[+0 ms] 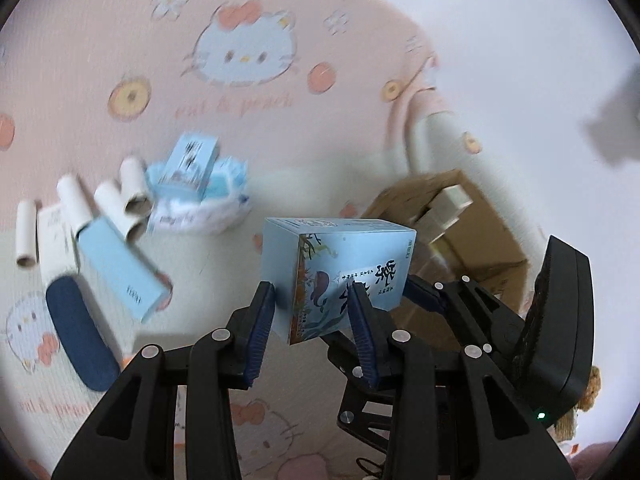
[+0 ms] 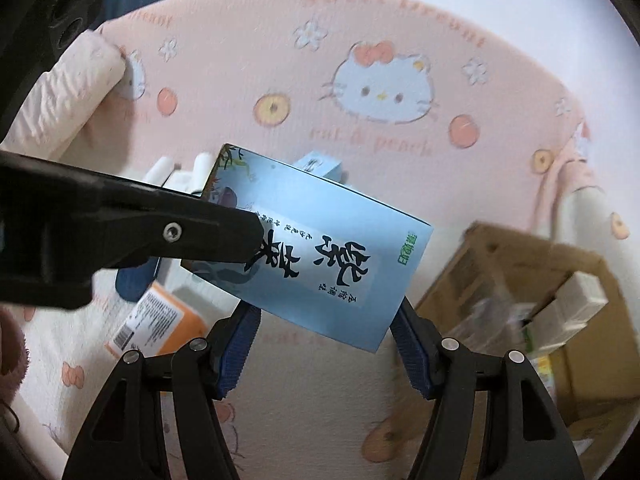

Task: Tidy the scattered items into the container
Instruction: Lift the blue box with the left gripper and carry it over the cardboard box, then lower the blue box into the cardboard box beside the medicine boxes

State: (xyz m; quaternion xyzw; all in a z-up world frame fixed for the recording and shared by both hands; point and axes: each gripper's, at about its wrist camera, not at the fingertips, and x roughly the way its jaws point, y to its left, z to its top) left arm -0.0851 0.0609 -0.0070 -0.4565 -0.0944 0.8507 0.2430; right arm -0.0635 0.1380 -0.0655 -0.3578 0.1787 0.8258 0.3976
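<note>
Left gripper point(image 1: 312, 312) jaws clamped on the near lower corner of a light blue box point(image 1: 340, 268) with black brush lettering, one blue pad on each side face. Right gripper point(image 2: 326, 338) jaws also pinch the same box point(image 2: 320, 252) along its lower edge, pads touching both ends, so both hold it, tilted, up off the bedding. From the right wrist view the left gripper's black arm crosses in front of the box's left end. Cardboard container point(image 1: 472, 232) sits on the bed just right of the box and behind it, open top, a pale small carton point(image 1: 452, 200) sticking up inside; other contents too blurred to tell. Left of the box: a heap of blue and white tissue packs point(image 1: 208, 200) with a smaller blue carton point(image 1: 192, 164) on top, several white paper tubes point(image 1: 116, 196) beside them, a long pale blue carton point(image 1: 120, 268), and a dark navy oval case point(image 1: 80, 340) nearest the camera. An orange and white package with a barcode point(image 2: 160, 320) lies below left of the box in the right wrist view. Everything rests on a pink and cream cat-print blanket point(image 1: 160, 60), folded up behind the container. Motion blur over most of the background.
</note>
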